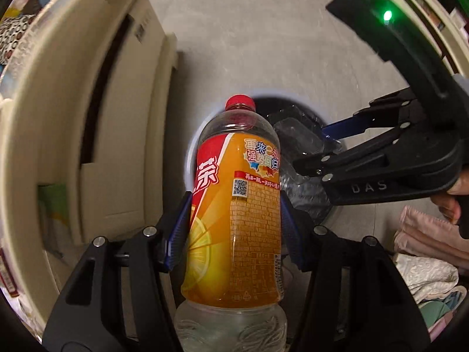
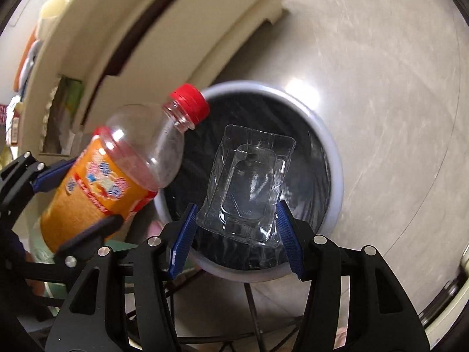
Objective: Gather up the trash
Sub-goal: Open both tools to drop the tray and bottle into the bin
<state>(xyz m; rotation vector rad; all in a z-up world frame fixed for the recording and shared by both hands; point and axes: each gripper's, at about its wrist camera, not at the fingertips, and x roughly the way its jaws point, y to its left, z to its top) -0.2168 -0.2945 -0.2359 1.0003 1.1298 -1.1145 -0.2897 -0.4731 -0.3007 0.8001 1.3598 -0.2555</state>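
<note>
Left wrist view: the left gripper (image 1: 234,228) is closed around a plastic bottle (image 1: 237,220), its 2 blue pads (image 1: 177,231) pressed against opposite sides of the orange label. The bottle has a red cap (image 1: 239,102), a clear shoulder and a clear base, and looks empty. Its cap end points toward a round bin (image 1: 205,135) standing on the grey floor (image 1: 263,38); the bin has a pale rim and a dark liner. The right gripper (image 1: 310,152) enters from the right, over the bin mouth, with a clear plastic tray (image 1: 299,140) at its tips. A cream cabinet (image 1: 88,102) stands to the left, and folded cloths (image 1: 425,249) lie at the lower right. Right wrist view: the right gripper (image 2: 237,231) is partly closed on the clear plastic tray (image 2: 249,182), 1 blue pad (image 2: 183,240) against each side edge. The tray is held above the open bin (image 2: 334,176), over the dark liner. The bottle (image 2: 117,176) is tilted at the left, its red cap (image 2: 190,99) just over the bin's rim, clamped by the left gripper (image 2: 76,202), whose fingers (image 2: 91,231) cross the orange label. The cream cabinet (image 2: 181,23) runs along the upper left, and grey floor (image 2: 381,73) surrounds the bin.
</note>
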